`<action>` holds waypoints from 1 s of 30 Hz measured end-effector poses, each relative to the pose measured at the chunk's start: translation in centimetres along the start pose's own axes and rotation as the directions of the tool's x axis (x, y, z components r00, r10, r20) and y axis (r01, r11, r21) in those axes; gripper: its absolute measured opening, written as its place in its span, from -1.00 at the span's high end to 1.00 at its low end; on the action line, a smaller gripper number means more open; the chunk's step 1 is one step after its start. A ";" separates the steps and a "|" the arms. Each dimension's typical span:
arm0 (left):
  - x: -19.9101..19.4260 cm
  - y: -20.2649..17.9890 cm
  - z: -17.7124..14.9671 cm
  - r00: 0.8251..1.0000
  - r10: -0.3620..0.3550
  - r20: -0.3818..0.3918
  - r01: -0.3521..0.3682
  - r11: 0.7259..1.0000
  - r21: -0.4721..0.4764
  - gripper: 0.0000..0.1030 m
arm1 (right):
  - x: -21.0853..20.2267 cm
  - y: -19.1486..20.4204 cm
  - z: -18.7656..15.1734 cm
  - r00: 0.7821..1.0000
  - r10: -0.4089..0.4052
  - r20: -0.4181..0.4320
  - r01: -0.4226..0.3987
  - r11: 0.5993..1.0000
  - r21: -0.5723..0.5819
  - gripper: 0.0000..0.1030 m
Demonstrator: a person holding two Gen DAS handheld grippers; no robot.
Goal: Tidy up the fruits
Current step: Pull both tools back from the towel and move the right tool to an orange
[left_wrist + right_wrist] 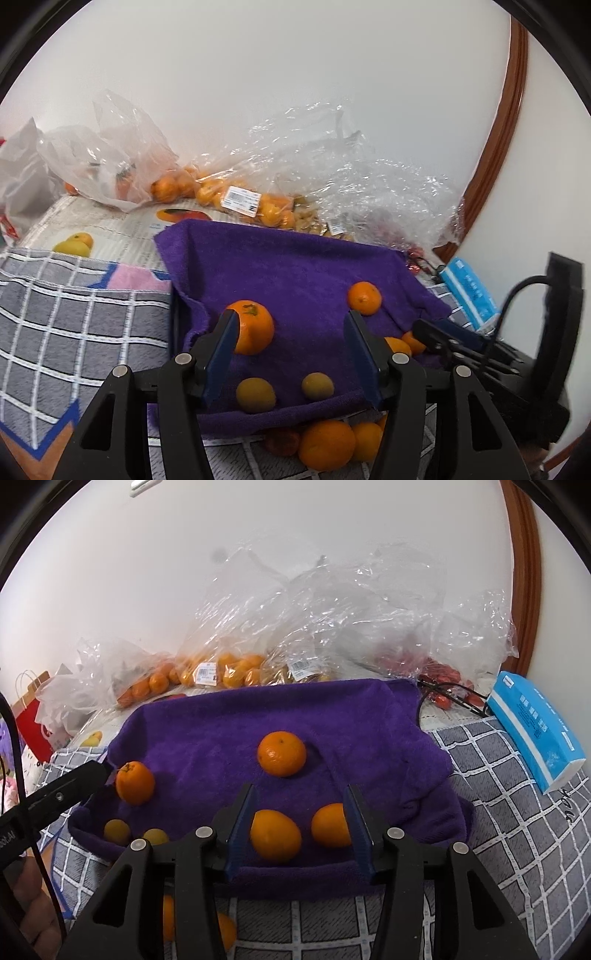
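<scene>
A purple towel (pixel 295 266) (pixel 229 723) lines a shallow tray and carries loose fruit. My left gripper (pixel 291 321) is open. A stemmed orange (pixel 253 326) (pixel 135 782) rests against the inner side of its left finger, and the right pad stands well clear. My right gripper (pixel 299 794) is open over two oranges (pixel 275 834) (pixel 330 825) lying side by side between its fingers, with a gap between them. Another orange (pixel 282 753) (pixel 364 297) sits farther back. Two small yellow fruits (pixel 255 395) (pixel 317 386) lie near the towel's front edge.
Clear plastic bags of oranges (pixel 207 192) (pixel 236 672) line the wall behind. A blue tissue pack (pixel 535 731) lies at the right on the checked blanket (pixel 74 325). More oranges (pixel 327 445) sit under the towel's front edge. A hand (pixel 33 915) shows at the lower left.
</scene>
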State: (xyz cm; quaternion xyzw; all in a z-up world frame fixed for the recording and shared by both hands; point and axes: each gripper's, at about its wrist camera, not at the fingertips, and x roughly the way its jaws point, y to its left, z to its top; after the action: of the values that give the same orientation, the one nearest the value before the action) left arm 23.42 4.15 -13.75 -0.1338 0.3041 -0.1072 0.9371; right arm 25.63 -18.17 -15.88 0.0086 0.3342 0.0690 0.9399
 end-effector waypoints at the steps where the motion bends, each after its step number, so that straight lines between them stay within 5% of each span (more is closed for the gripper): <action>1: -0.2 -0.1 0.1 1.000 0.005 0.000 -0.005 1.000 0.005 -0.09 | -0.3 0.2 -0.1 1.000 -0.004 0.004 0.004 1.000 -0.006 0.06; 7: -1.6 -0.1 1.0 0.997 0.081 -0.007 -0.081 0.997 0.019 -0.09 | -2.6 0.8 -1.6 1.000 -0.020 -0.011 0.019 1.000 -0.004 0.06; 15: -3.0 0.5 -0.2 0.974 0.181 -0.134 -0.164 0.978 0.125 -0.09 | -3.6 0.8 -3.3 0.997 -0.003 -0.078 0.007 0.999 0.050 0.06; 30: -4.1 4.5 -2.2 0.971 0.112 -0.212 -0.096 0.992 0.087 -0.09 | -2.8 3.1 -5.5 0.991 0.008 -0.130 0.001 0.998 0.070 0.05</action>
State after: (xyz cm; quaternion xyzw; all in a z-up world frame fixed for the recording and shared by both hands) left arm 19.43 9.10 -14.65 -0.0696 0.4065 -0.0831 0.9072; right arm 19.68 -15.65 -18.21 0.0378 0.3969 0.0594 0.9151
